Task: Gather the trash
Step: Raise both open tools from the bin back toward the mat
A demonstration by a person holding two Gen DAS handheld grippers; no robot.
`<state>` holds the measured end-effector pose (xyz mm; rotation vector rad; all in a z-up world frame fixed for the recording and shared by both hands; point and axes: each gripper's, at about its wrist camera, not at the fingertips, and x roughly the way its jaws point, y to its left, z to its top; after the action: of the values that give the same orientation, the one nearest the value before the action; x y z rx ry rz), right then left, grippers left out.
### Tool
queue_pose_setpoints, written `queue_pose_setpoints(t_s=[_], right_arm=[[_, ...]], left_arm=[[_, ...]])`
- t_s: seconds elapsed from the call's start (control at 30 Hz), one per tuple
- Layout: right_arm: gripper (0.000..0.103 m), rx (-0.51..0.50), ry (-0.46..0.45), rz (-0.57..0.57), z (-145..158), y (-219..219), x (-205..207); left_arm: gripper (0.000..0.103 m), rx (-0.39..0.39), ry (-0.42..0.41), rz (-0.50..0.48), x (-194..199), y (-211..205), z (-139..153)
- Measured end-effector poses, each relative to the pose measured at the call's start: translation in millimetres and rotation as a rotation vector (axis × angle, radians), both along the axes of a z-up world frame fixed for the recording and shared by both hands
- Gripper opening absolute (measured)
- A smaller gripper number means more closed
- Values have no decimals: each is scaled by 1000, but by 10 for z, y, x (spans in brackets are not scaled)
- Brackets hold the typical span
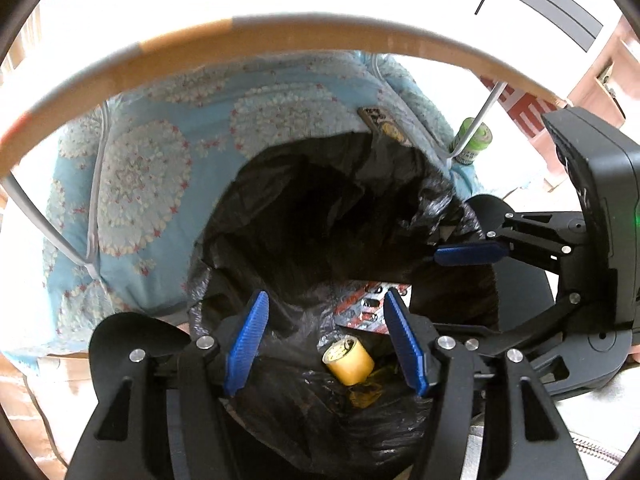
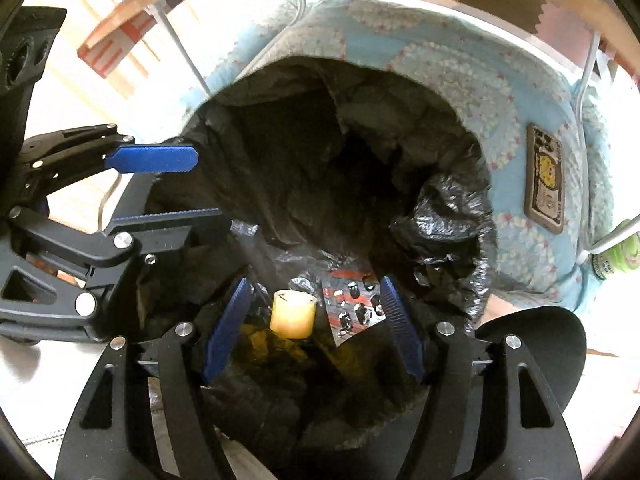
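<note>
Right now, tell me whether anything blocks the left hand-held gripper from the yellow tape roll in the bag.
Nothing visible does. The left hand-held gripper is open above the black trash bag, and the yellow tape roll lies uncovered between its fingers, beside a blister pack.

Blue floral cushion, phone in a cartoon case lying on it, wooden chair rail

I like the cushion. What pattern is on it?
Light blue cushion with round white flower clusters and small red stars, clearest in the left wrist view.
</note>
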<state>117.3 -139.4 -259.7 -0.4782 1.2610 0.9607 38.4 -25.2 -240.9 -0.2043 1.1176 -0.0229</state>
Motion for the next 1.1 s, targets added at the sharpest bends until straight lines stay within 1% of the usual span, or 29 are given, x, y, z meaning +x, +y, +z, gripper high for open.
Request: queue_pose_setpoints(t_s=[0.27, 0.4, 0.5, 0.6, 0.7, 0.87, 0.97, 1.1], right_arm=[[67, 63, -62, -14, 323, -88, 13], [67, 106, -86, -21, 517, -129, 56], [67, 133, -106, -25, 659, -149, 89], [67, 165, -135, -27, 833, -167, 117], [67, 198, -165, -35, 983, -195, 172], [67, 247, -191, -50, 1179, -202, 285], [67, 266, -207, -56, 1264, -179, 355], [67, 290, -226, -62, 1386, -146, 466]], left_arm=[[58, 33, -90, 4, -70, 29, 357], [58, 39, -152, -4, -97, 38, 584], [58, -9, -197, -7, -106, 77, 747], [58, -3, -226, -12, -96, 99, 881], [58, -34, -264, -18, -79, 147, 1028], [58, -19, -308, -24, 3, 179, 1222], [58, 10, -327, -34, 68, 183, 1327], [58, 6, -340, -33, 189, 240, 1423]])
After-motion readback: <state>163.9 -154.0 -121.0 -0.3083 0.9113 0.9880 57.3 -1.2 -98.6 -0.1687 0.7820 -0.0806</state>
